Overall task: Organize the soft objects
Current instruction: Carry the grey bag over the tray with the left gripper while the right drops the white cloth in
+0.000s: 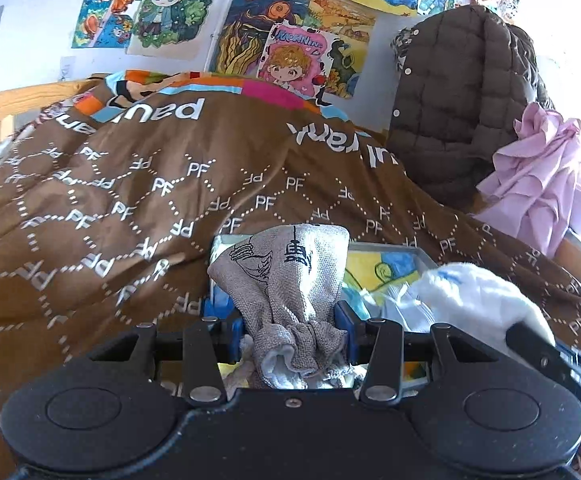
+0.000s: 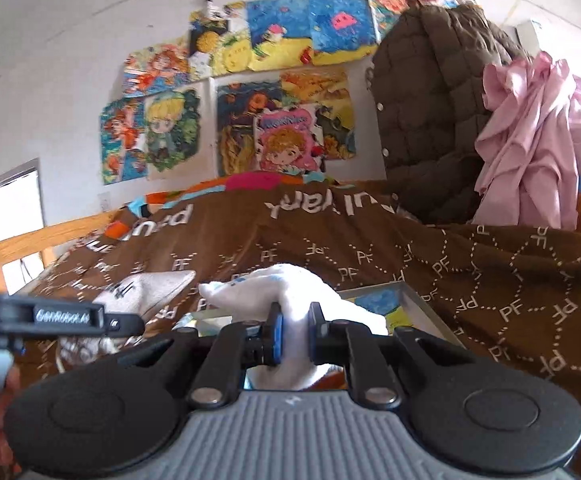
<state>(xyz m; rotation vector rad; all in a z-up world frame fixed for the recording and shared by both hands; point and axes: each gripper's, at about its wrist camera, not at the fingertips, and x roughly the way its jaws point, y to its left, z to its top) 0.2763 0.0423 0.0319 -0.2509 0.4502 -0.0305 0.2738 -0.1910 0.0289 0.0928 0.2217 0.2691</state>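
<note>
Grey printed sock (image 1: 290, 280) bunched in left claw (image 1: 290, 320), fluffy white sock (image 2: 290, 300) in right claw (image 2: 293, 334).

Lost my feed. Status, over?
Left gripper shut on grey sock. Right gripper shut on white sock. Both over tray. Nothing blocking.

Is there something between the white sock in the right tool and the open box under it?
Nothing visible is in the way. The right tool is shut on the white sock, directly above the open box on the brown quilt. The left tool holds the grey sock beside it, not beneath.
</note>
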